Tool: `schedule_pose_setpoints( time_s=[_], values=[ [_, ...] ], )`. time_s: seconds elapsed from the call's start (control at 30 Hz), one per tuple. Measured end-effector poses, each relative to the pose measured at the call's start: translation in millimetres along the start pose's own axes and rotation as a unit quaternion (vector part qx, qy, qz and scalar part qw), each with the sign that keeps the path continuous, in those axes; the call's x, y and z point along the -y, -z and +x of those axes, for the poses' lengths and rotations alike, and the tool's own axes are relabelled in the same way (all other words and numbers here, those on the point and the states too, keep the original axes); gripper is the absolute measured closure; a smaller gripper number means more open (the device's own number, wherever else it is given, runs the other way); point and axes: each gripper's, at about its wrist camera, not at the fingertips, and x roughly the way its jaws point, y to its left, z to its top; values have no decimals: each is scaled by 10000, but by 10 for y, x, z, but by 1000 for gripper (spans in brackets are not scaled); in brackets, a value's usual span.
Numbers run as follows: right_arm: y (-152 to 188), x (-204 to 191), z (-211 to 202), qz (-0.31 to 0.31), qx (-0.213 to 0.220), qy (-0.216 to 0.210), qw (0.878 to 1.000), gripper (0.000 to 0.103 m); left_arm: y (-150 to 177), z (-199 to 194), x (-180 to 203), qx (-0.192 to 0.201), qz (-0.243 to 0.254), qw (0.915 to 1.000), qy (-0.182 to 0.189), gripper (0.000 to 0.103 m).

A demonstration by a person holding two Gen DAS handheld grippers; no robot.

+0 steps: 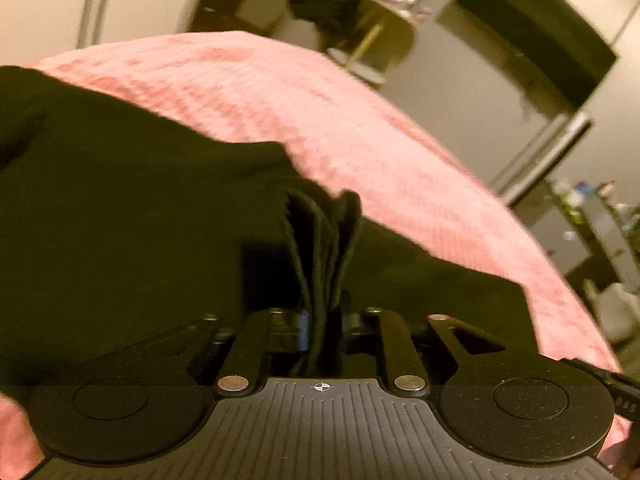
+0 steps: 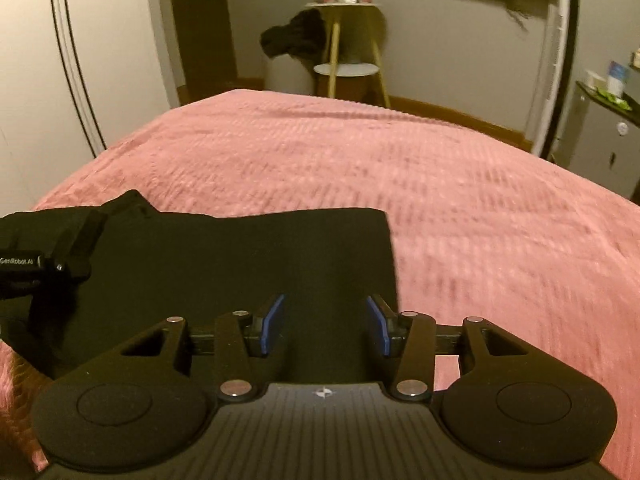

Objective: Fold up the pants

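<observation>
Black pants [image 2: 240, 256] lie folded on the pink bed cover [image 2: 440, 184], at its near left. My left gripper [image 1: 322, 320] is shut on a bunched stack of the pants' edges [image 1: 320, 240], which stands up between its fingers; the rest of the pants [image 1: 120, 200] spreads to the left. In the right wrist view the left gripper [image 2: 72, 248] shows at the left edge, on the pants. My right gripper [image 2: 326, 320] is open, its blue-padded fingers [image 2: 274, 324] spread just over the pants' near right part, holding nothing.
The pink bed cover [image 1: 340, 120] fills most of both views. Beyond the bed stand a small wooden side table [image 2: 352, 40] with dark clothing [image 2: 292, 40] heaped beside it, a cabinet [image 2: 600, 136] at the right and a white wall at the left.
</observation>
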Motion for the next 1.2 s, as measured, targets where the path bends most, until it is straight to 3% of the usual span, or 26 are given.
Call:
schedule_pose_setpoints(
  time_s=[0.03, 0.1, 0.2, 0.3, 0.4, 0.47, 0.8, 0.87, 0.93, 1.03, 1.1, 1.2],
  values=[
    [-13, 0, 74, 56, -48, -53, 10000, 61, 18, -45, 6, 187, 79, 9992, -352, 49],
    [-41, 19, 215, 278, -152, -102, 9994, 70, 30, -166, 10, 696, 233, 9948, -709, 42],
    [-71, 91, 380, 610, -198, 40, 9979, 76, 53, -225, 70, 966, 177, 9950, -201, 40],
    [-81, 138, 589, 825, -357, 86, 9959, 78, 129, -64, 232, 840, 505, 9950, 206, 38],
    [-64, 230, 834, 1165, -668, 80, 9909, 78, 208, 214, 357, 432, 807, 9958, -4, 37],
    [-48, 287, 902, 1427, -641, 84, 9877, 81, 258, 352, 313, 266, 817, 9961, -209, 37],
    [-33, 109, 1028, 1071, -378, 509, 9922, 80, 362, 392, 339, 404, 1225, 9909, -395, 34],
    [-29, 125, 988, 1129, -347, 482, 9918, 78, 342, 334, 328, 422, 1098, 9921, -432, 29],
    [-20, 153, 962, 1263, -308, 344, 9909, 67, 340, 217, 291, 532, 932, 9929, -505, 21],
    [27, 134, 874, 1449, -252, 124, 9891, 53, 291, -6, 221, 671, 581, 9943, -588, 16],
    [45, 16, 797, 1245, -217, 3, 9920, 52, 250, -145, 153, 745, 304, 9951, -576, 9],
    [72, -230, 687, 710, -83, -253, 9971, 44, 187, -343, 41, 833, -66, 9946, -619, 7]
  ],
)
